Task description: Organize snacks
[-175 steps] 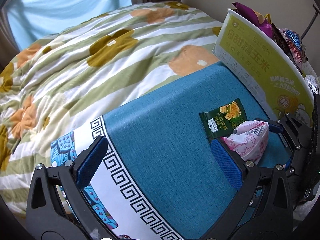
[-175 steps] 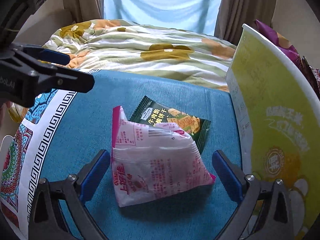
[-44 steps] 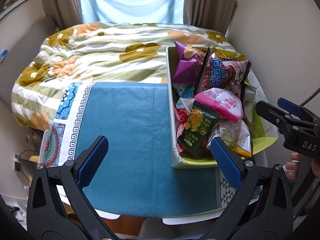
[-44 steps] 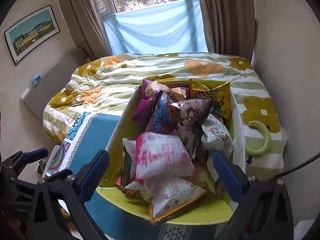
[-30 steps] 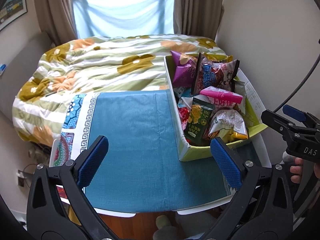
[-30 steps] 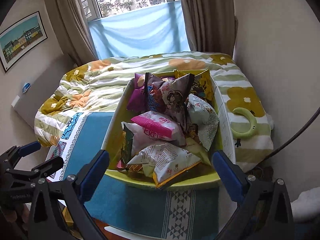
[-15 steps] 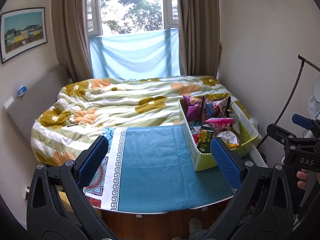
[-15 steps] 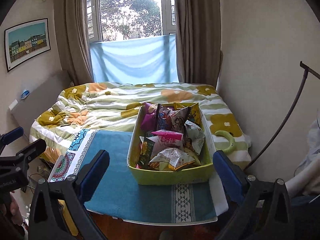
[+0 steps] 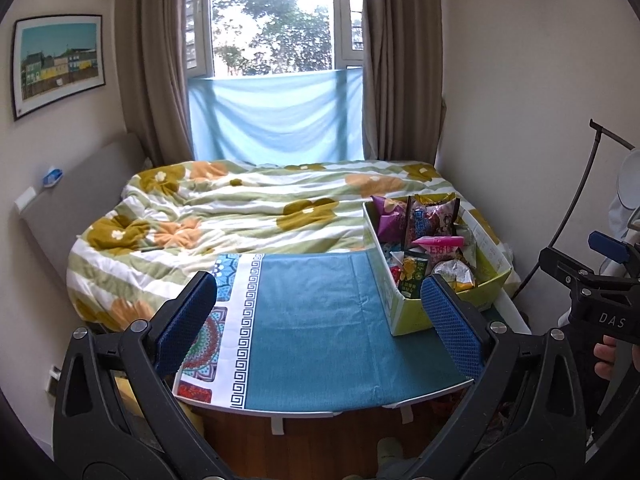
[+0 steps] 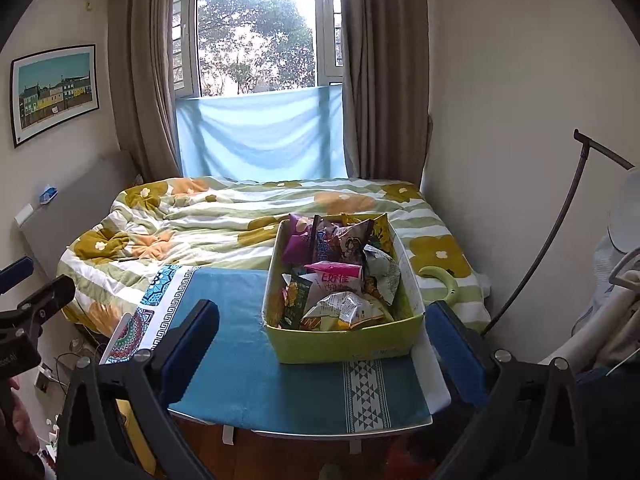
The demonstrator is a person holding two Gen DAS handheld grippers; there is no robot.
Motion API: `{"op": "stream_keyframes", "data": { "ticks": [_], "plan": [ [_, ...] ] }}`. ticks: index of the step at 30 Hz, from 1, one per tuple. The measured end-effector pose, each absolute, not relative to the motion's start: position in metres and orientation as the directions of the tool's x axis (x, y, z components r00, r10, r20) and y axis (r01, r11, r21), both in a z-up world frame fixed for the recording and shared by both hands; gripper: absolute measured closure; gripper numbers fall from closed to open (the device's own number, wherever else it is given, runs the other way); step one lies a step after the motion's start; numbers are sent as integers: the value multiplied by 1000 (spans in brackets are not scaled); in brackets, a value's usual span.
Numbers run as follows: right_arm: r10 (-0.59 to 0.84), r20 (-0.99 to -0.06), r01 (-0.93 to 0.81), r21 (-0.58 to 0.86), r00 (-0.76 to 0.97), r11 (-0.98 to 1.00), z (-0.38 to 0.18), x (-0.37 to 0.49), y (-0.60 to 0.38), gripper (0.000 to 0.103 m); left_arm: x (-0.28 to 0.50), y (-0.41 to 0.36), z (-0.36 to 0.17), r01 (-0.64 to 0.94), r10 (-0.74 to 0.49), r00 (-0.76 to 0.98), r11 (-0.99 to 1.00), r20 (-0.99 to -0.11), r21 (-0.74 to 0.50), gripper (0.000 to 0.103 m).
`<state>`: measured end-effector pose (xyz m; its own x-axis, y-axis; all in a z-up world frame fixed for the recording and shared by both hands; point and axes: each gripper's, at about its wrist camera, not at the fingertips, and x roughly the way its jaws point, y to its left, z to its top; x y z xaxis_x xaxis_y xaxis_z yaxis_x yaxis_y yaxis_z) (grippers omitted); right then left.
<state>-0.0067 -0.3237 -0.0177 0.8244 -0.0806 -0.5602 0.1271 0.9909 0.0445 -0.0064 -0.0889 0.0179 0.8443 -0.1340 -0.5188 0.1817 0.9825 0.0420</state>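
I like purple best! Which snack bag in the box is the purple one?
The purple bag stands at the far left corner of the yellow-green box, nearest the bed. The other bags around it are pink, dark green, silvery or yellow.

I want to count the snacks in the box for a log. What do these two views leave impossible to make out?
- Lower packets in the box: both views, buried under the top packets and behind its walls.
- Print on the green packet: too small in both views.
- Box's near corner: left view, behind the left gripper finger.
- Tablecloth near edge: both views, behind the left gripper and the right gripper.
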Motion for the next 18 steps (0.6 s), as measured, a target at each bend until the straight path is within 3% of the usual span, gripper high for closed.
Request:
{"op": "stream_keyframes", "data": {
  "ticks": [18],
  "plan": [
    [-69, -554, 113, 45, 830, 993, -16, -10, -319, 0, -12, -87, 18, 161, -117, 848, 986, -517, 41, 1]
  ]
}}
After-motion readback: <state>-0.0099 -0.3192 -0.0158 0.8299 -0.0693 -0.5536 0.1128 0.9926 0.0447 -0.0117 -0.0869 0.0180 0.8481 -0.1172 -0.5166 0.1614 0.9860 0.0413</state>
